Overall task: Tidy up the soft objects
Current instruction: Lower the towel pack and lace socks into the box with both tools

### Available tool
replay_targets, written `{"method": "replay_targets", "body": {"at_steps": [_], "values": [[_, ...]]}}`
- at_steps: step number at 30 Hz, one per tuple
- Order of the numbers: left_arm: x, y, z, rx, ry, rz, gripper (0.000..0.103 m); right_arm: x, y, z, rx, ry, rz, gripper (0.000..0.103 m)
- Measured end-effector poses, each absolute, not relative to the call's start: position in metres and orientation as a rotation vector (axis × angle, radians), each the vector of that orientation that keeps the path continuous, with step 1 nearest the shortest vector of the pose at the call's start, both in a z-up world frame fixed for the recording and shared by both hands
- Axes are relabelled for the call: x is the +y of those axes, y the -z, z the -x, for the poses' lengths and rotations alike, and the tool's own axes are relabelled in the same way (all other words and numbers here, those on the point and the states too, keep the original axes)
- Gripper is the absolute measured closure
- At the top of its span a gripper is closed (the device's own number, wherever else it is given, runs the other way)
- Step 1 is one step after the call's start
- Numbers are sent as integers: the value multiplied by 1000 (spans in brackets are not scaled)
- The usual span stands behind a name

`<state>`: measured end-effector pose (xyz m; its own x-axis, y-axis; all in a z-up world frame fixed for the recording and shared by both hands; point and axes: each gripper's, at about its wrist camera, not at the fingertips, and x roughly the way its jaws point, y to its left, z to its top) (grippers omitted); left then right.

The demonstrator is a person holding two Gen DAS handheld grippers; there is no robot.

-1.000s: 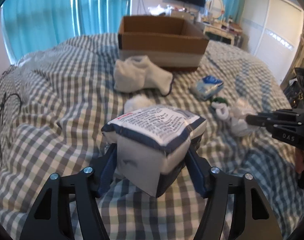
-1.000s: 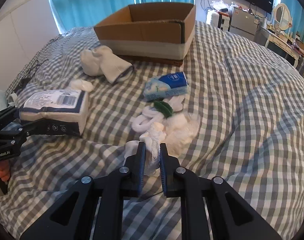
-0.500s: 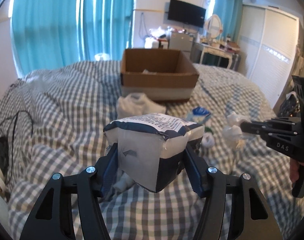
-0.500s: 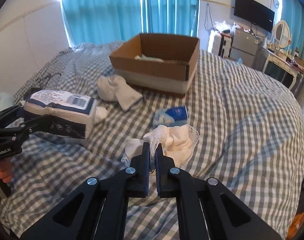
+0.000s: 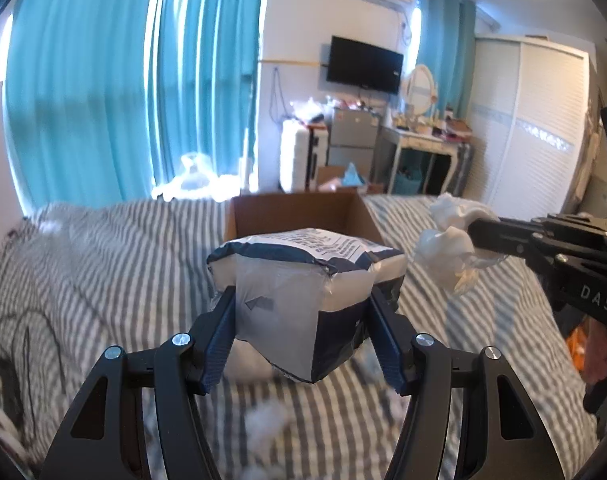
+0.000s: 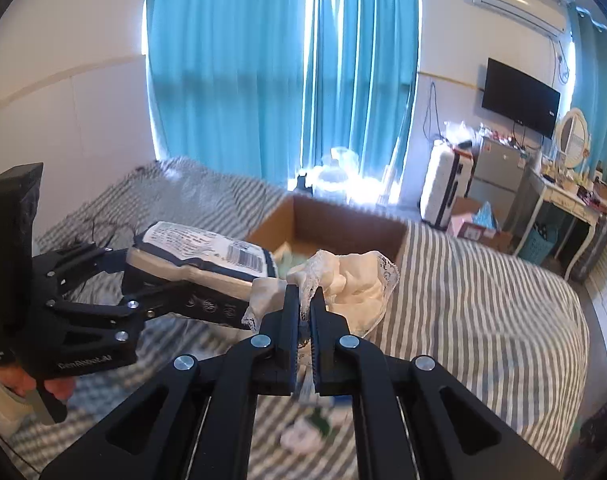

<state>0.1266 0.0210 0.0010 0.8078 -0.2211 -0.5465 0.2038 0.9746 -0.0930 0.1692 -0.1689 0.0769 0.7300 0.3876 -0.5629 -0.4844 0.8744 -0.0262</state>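
Observation:
My left gripper [image 5: 303, 312] is shut on a soft white and navy pack [image 5: 307, 276] with printed text on top, held in the air above the bed. In the right wrist view the same pack [image 6: 207, 256] shows at the left, in the left gripper [image 6: 175, 280]. My right gripper [image 6: 305, 300] is shut on a white lace cloth [image 6: 351, 276], which hangs bunched from the fingertips. That cloth [image 5: 447, 248] appears at the right of the left wrist view. An open cardboard box [image 5: 299, 212] stands on the bed beyond both held things, and something pale lies inside the box [image 6: 331, 224].
The bed has a grey and white checked cover [image 6: 483, 288]. Small white soft items [image 5: 263, 420] lie blurred on it below the grippers. Cables [image 5: 27, 332] lie at the bed's left side. Blue curtains, a suitcase, a dresser and a wardrobe stand beyond the bed.
Both grippers have risen from the bed, each carrying its load. The views tilted up, so the box now sits just behind the pack and the cloth.

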Motion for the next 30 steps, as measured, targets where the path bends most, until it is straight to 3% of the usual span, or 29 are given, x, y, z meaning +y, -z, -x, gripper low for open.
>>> {"method": "replay_targets", "body": {"at_steps": [8, 16, 22, 23, 25, 26, 27, 30], "values": [[20, -25, -224, 503, 163, -17, 42, -137, -79, -273, 565, -463, 201, 99], [12, 38, -310, 583, 134, -75, 41, -126, -5, -348, 659, -426, 206, 99], [3, 59, -331, 610, 183, -100, 32, -128, 16, -372, 673, -374, 193, 97], [0, 58, -331, 606, 184, -110, 30, -132, 16, -374, 679, -364, 174, 92], [-1, 56, -330, 608, 181, -117, 27, -143, 13, -374, 679, -350, 129, 71], [0, 53, -330, 618, 181, -109, 22, -150, 9, -370, 668, -330, 109, 55], [3, 50, -330, 627, 184, -95, 18, -155, 3, -367, 658, -317, 98, 46], [6, 34, -321, 636, 173, -70, 17, -171, -20, -347, 630, -303, 67, 45]]}}
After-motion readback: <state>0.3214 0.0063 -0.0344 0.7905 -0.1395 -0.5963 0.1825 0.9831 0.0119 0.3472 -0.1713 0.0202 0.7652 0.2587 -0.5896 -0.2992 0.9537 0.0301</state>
